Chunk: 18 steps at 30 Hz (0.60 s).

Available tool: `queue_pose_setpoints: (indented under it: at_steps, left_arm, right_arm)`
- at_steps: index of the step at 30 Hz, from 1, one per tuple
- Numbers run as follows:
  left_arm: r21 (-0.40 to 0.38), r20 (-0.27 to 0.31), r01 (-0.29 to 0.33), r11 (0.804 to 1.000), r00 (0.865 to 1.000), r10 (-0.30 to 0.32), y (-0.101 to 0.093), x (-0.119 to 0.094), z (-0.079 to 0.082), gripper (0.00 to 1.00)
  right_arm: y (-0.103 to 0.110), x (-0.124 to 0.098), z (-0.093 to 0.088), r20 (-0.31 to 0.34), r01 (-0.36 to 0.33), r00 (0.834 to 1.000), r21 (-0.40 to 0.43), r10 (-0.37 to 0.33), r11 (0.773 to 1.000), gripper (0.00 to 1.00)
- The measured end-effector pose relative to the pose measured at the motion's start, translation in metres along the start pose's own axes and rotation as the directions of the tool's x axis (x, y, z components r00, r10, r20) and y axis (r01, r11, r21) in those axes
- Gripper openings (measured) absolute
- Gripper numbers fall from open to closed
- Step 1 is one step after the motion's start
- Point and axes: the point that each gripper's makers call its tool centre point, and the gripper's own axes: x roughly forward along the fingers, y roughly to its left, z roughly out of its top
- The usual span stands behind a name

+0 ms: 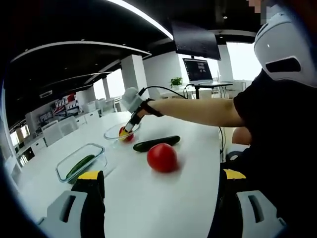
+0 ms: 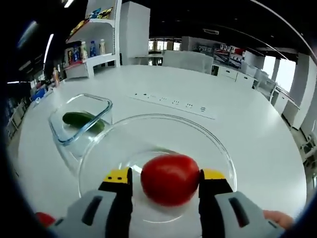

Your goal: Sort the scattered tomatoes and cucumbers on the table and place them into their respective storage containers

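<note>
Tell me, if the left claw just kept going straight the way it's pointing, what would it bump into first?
Probably the loose tomato on the table, which sits ahead between the open left claw jaws. The cucumber lies just beyond it. Depth is hard to judge here.

White table (image 1: 148, 198) — tomato (image 1: 162, 157), cucumber (image 1: 156, 143), round bowl (image 2: 99, 148), rectangular container (image 1: 81, 161)

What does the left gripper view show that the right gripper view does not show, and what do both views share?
Left gripper view alone: a loose tomato and a loose cucumber on the table, and the person's arm reaching out.

Right gripper view alone: the right tongs closed on a tomato above the round glass bowl, and a shelf with bottles.

Both: the bowl, that tomato, and the rectangular glass container holding a cucumber.
</note>
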Motion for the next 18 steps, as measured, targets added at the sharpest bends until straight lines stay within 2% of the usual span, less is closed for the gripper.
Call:
queue_pose_setpoints:
  at_steps: [4,5,9,12,15,18]
  left_arm:
    - [-0.002,0.007,-0.001,1.000,1.000,0.001,0.000,0.002,0.000,0.95]
    - [-0.004,0.007,-0.001,1.000,1.000,0.001,0.000,0.002,0.000,0.95]
    - [0.000,0.000,-0.001,1.000,1.000,0.001,-0.001,0.002,-0.002,0.95]
    - [-0.002,0.002,-0.003,1.000,1.000,0.003,0.000,0.001,-0.002,0.95]
    - [-0.003,-0.001,-0.004,1.000,1.000,0.004,0.000,0.001,-0.002,0.95]
    - [-0.001,-0.006,-0.007,1.000,1.000,0.007,0.000,0.001,-0.003,0.95]
  right_arm:
    - [-0.006,-0.001,0.006,0.019,0.012,1.000,-0.026,-0.012,1.000,0.54]
    - [-0.006,-0.003,0.011,0.052,0.007,0.999,-0.021,-0.006,1.000,0.55]
    - [-0.014,-0.013,0.022,0.117,0.011,0.993,0.024,-0.014,1.000,0.60]
    - [-0.020,-0.020,0.028,0.149,0.024,0.989,0.025,-0.027,0.999,0.63]
    - [-0.024,-0.027,0.030,0.171,0.024,0.985,0.031,-0.028,0.999,0.71]
    - [-0.027,-0.037,0.035,0.224,0.008,0.974,0.056,-0.021,0.998,0.71]
